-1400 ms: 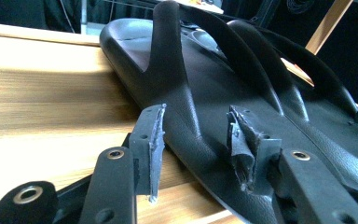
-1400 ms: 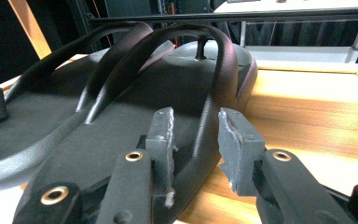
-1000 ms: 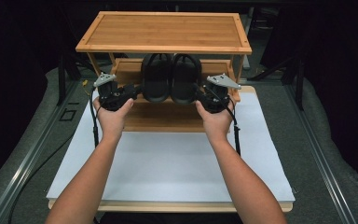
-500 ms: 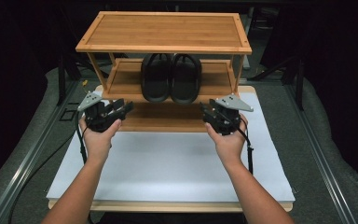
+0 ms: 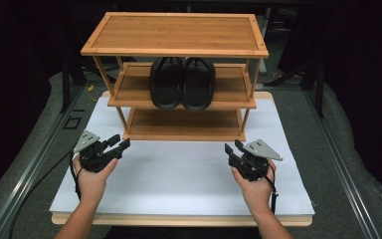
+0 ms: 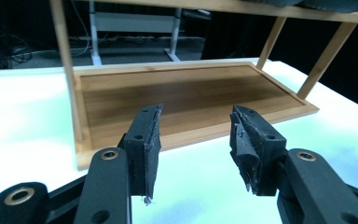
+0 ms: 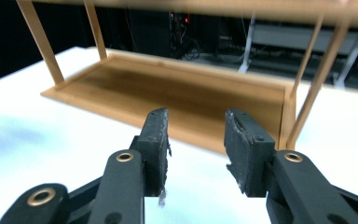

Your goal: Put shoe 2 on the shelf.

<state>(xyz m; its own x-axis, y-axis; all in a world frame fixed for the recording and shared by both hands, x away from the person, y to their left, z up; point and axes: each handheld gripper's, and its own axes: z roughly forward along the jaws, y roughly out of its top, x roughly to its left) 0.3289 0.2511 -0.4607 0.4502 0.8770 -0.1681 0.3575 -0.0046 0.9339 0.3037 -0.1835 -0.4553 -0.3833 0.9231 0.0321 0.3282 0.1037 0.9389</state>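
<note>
Best to keep left tool (image 5: 120, 144) and right tool (image 5: 232, 149), both released and empty, low over the white counter (image 5: 179, 174), clear of the slippers (image 5: 181, 84) on the rack's (image 5: 179, 32) middle shelf, upper centre.

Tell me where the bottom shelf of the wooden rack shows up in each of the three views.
High view: the bottom shelf sits centre frame, under the shelf holding the black sandals.
Left gripper view: it spans the middle, beyond the open jaws.
Right gripper view: it runs across the centre, slanting down to the right.
Shared landmark: the white table surface beneath the rack.
</note>
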